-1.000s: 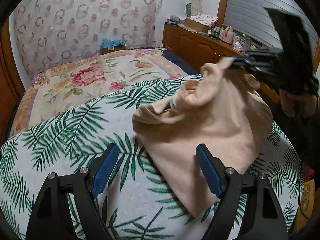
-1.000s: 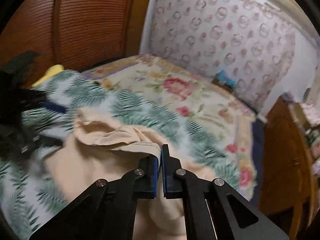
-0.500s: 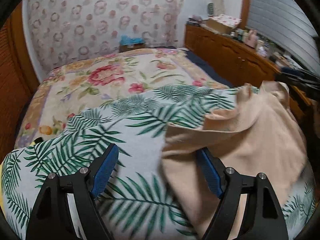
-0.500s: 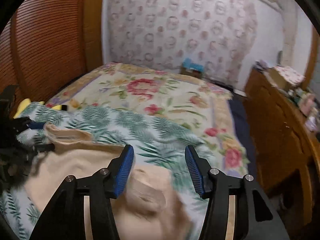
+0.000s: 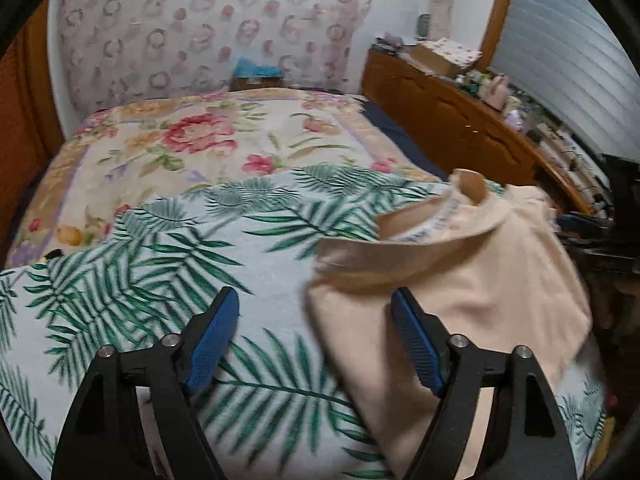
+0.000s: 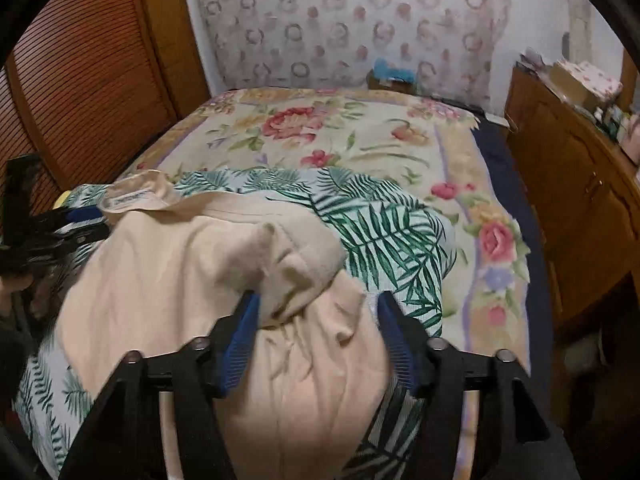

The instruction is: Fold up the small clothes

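The beige garment (image 6: 168, 272) lies rumpled on the palm-leaf sheet (image 5: 132, 280). The right gripper (image 6: 316, 336) is opening, fingers spread astride a loose fold without pinching it; the left gripper (image 5: 316, 344) is closing, with the garment's left edge between its fingers, ungripped. Risk: closing here may bunch several layers, skewing the fold.

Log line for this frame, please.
left gripper: closing, empty | right gripper: opening, garment between jaws | garment: crumpled on bed

A home bedroom — floral-covered bed (image 6: 340, 136), wooden dresser (image 5: 460, 128), patterned wallpaper (image 6: 340, 20).
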Demonstrator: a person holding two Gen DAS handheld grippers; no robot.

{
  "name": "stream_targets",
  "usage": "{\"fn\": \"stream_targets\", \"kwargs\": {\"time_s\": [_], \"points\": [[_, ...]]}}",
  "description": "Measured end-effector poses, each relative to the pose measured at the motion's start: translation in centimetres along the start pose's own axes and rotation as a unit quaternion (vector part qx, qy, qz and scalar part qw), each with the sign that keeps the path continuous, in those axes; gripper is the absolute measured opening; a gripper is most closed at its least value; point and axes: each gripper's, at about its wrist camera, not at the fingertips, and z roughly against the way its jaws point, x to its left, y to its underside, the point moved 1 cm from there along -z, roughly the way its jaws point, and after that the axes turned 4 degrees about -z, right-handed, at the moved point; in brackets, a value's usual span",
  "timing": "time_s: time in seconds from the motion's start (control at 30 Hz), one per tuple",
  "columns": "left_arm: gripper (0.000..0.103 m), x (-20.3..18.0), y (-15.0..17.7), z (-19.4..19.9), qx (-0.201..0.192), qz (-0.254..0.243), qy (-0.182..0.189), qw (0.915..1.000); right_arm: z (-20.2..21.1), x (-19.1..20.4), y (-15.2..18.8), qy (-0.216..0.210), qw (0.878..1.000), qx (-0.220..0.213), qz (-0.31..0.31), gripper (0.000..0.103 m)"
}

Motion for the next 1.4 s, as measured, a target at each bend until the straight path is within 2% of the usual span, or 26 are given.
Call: {"fn": "stream_targets", "kwargs": {"time_s": [0.03,0.13,0.3,0.4,0.43,0.5,0.57,0.6,0.63,0.7,0.77,0.97,1.13,1.4], "points": [[0.065,-0.3,0.1,0.0,0.004,-0.002,0.004,1.0,0.0,-0.3,-0.5,-0.002,1.0,0.004,0.0,0.069],[0.057,-0.9,0.2,-0.4,0.013,-0.001,0.018,0.9998,-0.5,-0.7,-0.7,-0.021,0.999,0.024,-0.013,0.07],[0.057,-1.5,0.1,-0.5,0.018,0.013,0.033,0.9992,-0.3,-1.9,-1.0,-0.038,0.999,0.021,-0.021,0.072],[0.057,-1.7,0.3,-0.5,0.02,0.016,0.033,0.9991,-0.8,-1.2,-0.5,-0.056,0.998,0.023,0.0,0.071],[0.057,-1.9,0.4,-0.5,0.019,0.017,0.031,0.9992,-0.8,-0.9,-0.4,-0.053,0.998,0.024,0.012,0.067],[0.057,-2.2,0.7,-0.4,0.015,0.019,0.024,0.9994,-0.9,-0.8,-0.4,-0.06,0.998,0.026,0.022,0.049],[0.055,-2.4,0.7,-0.5,0.012,0.022,0.024,0.9994,-1.0,-0.9,-0.3,-0.065,0.997,0.027,0.025,0.04],[0.041,-2.6,0.6,-0.7,0.013,0.024,0.043,0.9987,-1.1,-0.9,-0.3,-0.068,0.997,0.027,0.029,0.031],[0.029,-2.7,0.6,-0.9,0.015,0.027,0.052,0.9982,-1.1,-0.9,-0.3,-0.072,0.997,0.026,0.031,0.029],[0.017,-2.7,0.3,-1.2,0.017,0.032,0.055,0.9978,-0.9,-0.7,-0.2,-0.061,0.997,0.021,0.039,0.024],[0.014,-2.6,0.1,-1.1,0.017,0.043,0.065,0.9968,-0.4,-0.4,0.0,-0.046,0.997,0.006,0.053,0.022],[0.012,-3.2,0.3,3.2,-0.032,0.041,0.081,0.9954,3.5,0.8,-0.4,-0.031,0.995,-0.065,0.073,0.021],[0.012,-2.9,1.2,8.7,-0.083,0.04,0.088,0.9918,6.1,3.1,-1.1,-0.033,0.989,-0.1,0.102,0.02],[0.011,1.7,5.5,16.3,-0.138,0.067,0.043,0.9873,7.1,8.7,-2.4,-0.075,0.978,-0.117,0.158,0.02]]}}
